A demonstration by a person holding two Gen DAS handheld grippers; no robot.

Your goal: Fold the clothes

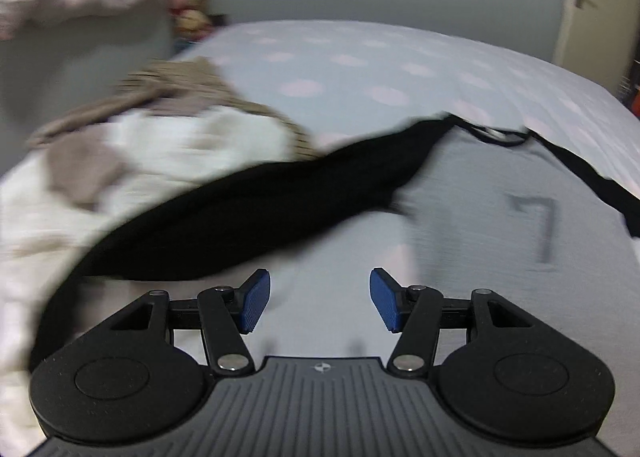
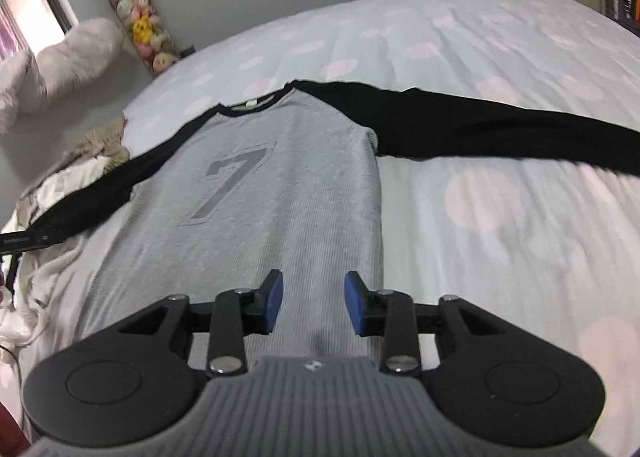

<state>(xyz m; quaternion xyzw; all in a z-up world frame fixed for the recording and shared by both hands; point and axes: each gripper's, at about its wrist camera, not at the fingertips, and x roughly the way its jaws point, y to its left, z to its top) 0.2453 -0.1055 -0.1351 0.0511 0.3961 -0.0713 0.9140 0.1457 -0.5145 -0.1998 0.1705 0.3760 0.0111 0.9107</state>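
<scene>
Grey cotton shirt with black long sleeves and a printed 7 (image 2: 256, 193) lies flat, face up, on the polka-dot bed (image 2: 500, 217). Collar far, hem near; long axis runs straight away from both hand-held grippers. Left hand-held gripper (image 1: 320, 303) released, empty, nearer the shirt's left black sleeve (image 1: 256, 209). Right hand-held gripper (image 2: 314, 303) released, empty, over the hem; right sleeve (image 2: 480, 129) stretches sideways.

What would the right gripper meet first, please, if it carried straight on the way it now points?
Most likely the grey body of the shirt, spread flat on the bed below the open right gripper. Nothing shows between them, though depth is hard to judge.
</scene>
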